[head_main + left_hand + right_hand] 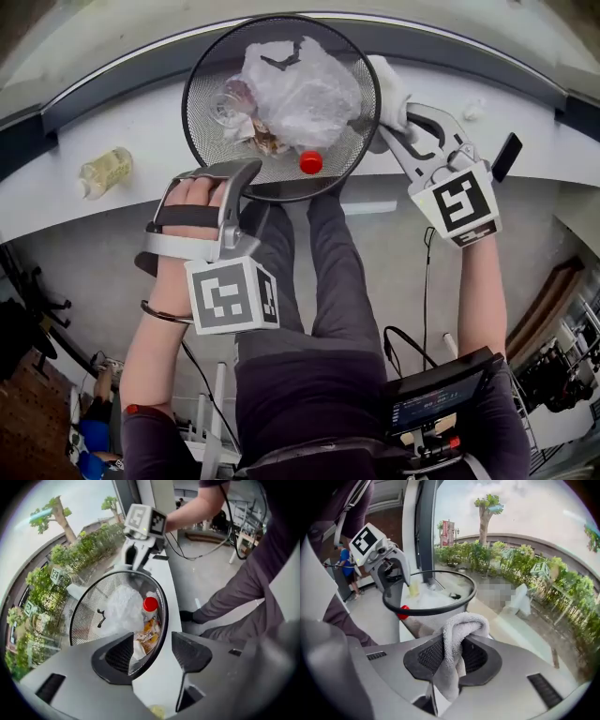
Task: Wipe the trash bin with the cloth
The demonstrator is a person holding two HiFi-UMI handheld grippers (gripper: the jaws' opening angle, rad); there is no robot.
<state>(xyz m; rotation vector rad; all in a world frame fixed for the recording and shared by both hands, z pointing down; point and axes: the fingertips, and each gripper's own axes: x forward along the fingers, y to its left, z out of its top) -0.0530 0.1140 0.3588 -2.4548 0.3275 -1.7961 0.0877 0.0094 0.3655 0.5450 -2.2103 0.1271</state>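
Head view: black mesh trash bin (202,94) on white ledge (141,131), crumpled plastic (300,89) and red cap (310,162) inside; left gripper (239,178) at near rim; right gripper (394,131) beside bin's right wall with white cloth (389,89) | Left gripper view: jaws spread, bin rim between them, pads not pressing | Right gripper view: jaws pinch folded cloth, bin just ahead.

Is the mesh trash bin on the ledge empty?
No, the head view shows the trash bin holding a crumpled plastic bag, a red cap and other rubbish.
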